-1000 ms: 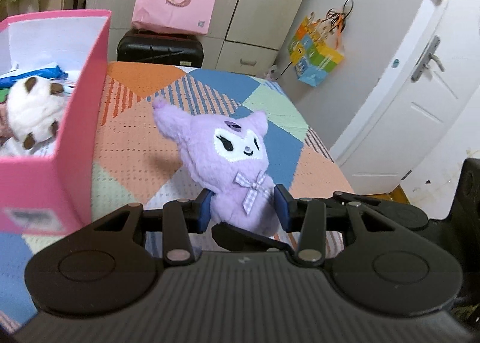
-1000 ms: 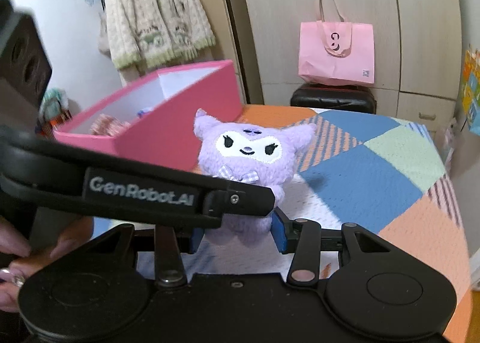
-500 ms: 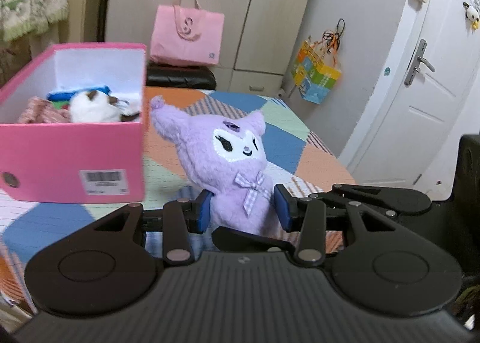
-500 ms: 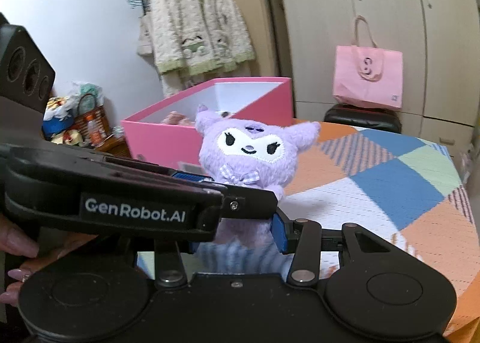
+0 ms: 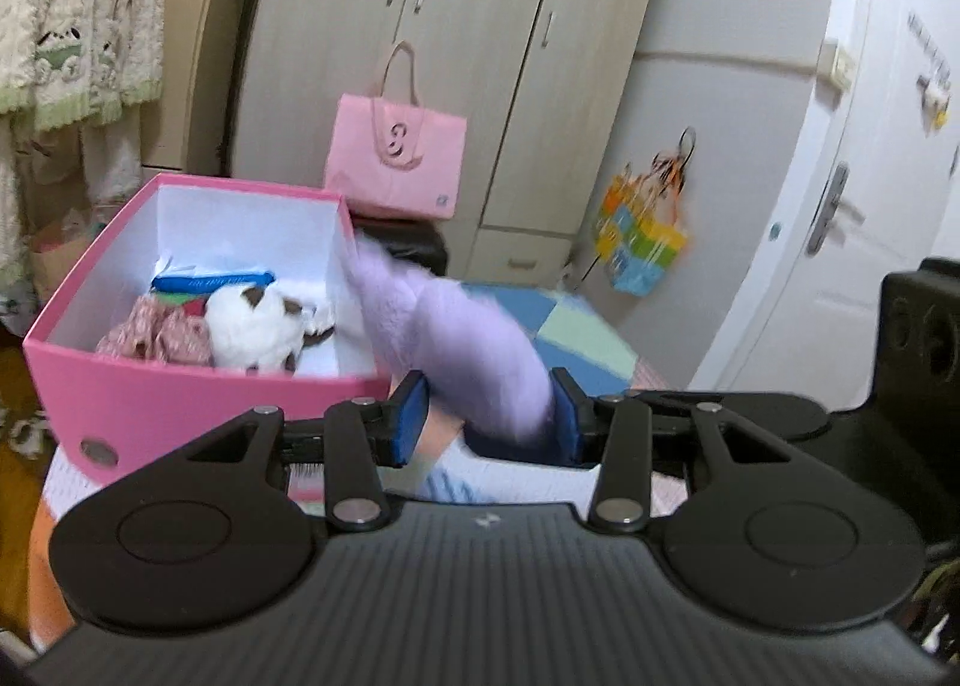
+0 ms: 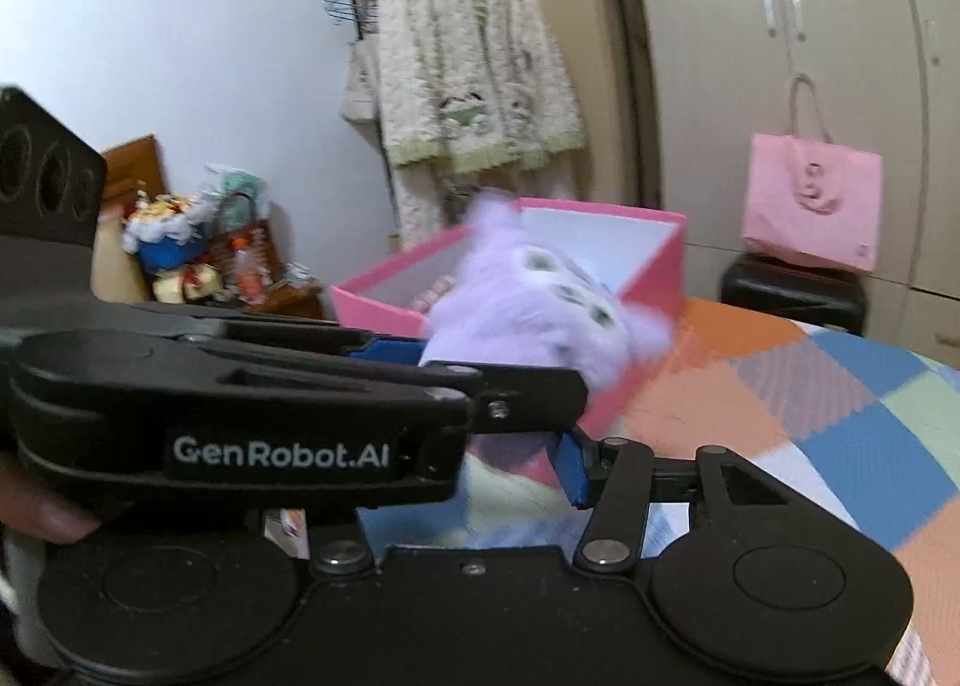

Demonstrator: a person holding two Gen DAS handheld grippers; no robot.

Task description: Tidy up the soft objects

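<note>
The pink box (image 5: 198, 398) sits open-topped on the patchwork bed (image 6: 840, 404), probably to collect toys; a white plush (image 5: 258, 329) already lies inside. Over its rim, the purple plush (image 5: 462, 350) is pinched by the left hand-held gripper (image 5: 489, 416), lettered "GenRobot.AI"; the right hand-held gripper's (image 6: 480, 464) jaws are opening around its base.

purple plush (image 5: 462, 344): 1 | white plush (image 5: 255, 329): 1 | pink box (image 5: 180, 404): 1 | pink tote bag (image 5: 396, 158): 1 | tools: 2

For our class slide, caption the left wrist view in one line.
Purple plush toy, between the left gripper's blue pads, tips toward the pink box.
</note>
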